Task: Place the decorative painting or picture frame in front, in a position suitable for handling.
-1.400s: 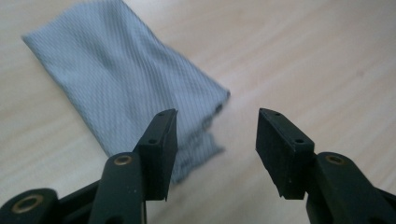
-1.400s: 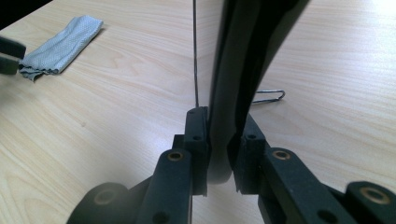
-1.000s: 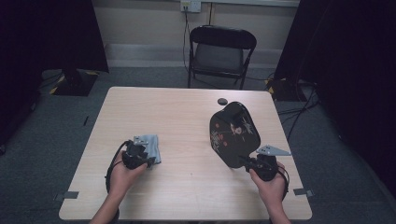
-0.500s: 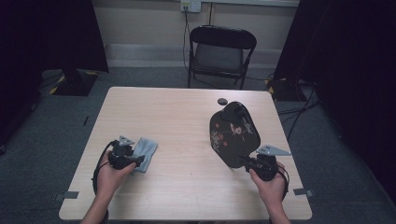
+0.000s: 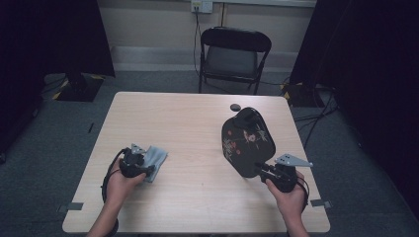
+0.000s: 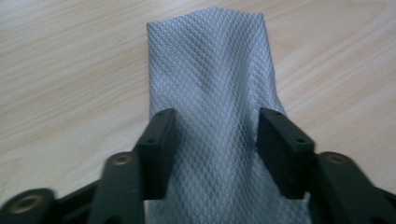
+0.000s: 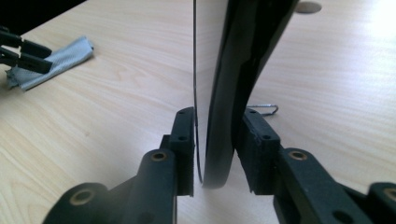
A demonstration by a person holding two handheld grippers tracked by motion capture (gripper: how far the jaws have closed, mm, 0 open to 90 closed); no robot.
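Leftward my left gripper (image 5: 141, 163) has slid, jaws easing around the grey cloth (image 6: 215, 93); right gripper (image 7: 215, 149) loosening on the black lacquered tray (image 5: 247, 140): regrip firmly before wiping.

Cloth (image 5: 154, 161) left of mirror (image 5: 247, 140) on table (image 5: 197, 128)

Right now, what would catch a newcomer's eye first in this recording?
Most striking is the black flowered tray at the right of the wooden table, its near edge standing between the jaws of the right gripper, which have just been opening. At the left, the left gripper straddles a folded grey cloth lying flat on the table. Behind the table stands an empty black folding chair.
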